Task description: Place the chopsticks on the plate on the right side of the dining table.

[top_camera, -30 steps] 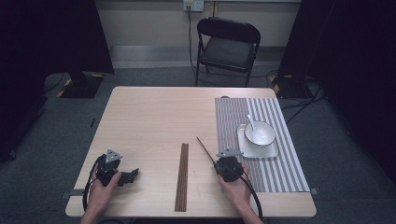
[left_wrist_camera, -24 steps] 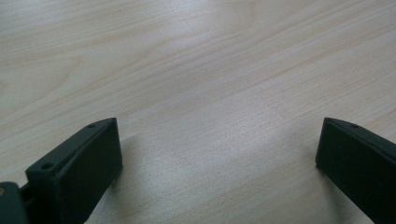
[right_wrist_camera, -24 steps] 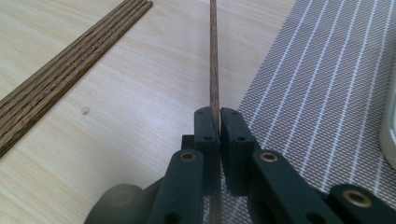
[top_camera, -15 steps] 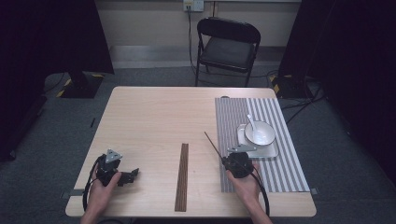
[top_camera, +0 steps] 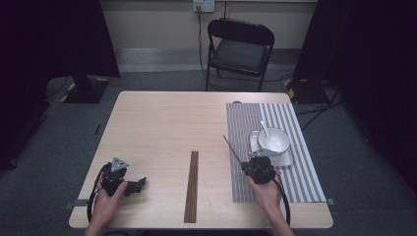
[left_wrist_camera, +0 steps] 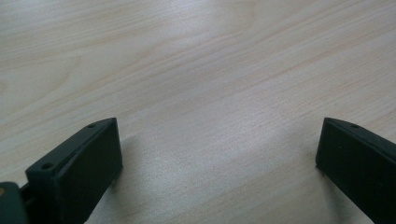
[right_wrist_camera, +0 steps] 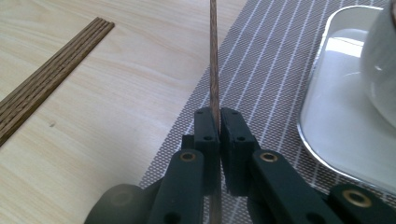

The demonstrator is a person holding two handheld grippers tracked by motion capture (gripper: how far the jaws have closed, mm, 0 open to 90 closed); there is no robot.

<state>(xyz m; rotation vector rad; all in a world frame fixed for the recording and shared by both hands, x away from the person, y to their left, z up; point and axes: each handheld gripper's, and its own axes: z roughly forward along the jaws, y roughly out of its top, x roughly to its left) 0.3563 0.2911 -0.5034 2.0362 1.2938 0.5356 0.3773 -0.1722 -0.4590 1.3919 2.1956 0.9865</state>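
Right tongs (right_wrist_camera: 215,122): the two jaws are pressed together on one thin wooden chopstick (right_wrist_camera: 213,56), and they grip it near its lower end.
Chopstick: it is in the air, it points away from the hand, and it hangs over the edge where the striped placemat (top_camera: 295,172) meets the bare wood.
Risk of turning: the stick is long and the grip is only one narrow point, so it can swing or slide between the pads if the hand tilts quickly.
Risk of hitting: the white tray (right_wrist_camera: 327,121) with the bowl (top_camera: 272,139) and the spoon (top_camera: 264,129) is just beside the tongs; a wide move of the free tip can knock the bowl or the spoon.
Risk of bad placing: if the jaws open while the stick is not level, it probably rolls on the mat or falls off it.
Left tongs (left_wrist_camera: 217,154): the jaws stand wide apart with nothing between them, close above the worktop (left_wrist_camera: 196,70).
Other chopsticks (top_camera: 192,186): they lie as a straight bundle on the worktop between the two hands, well apart from the mat.
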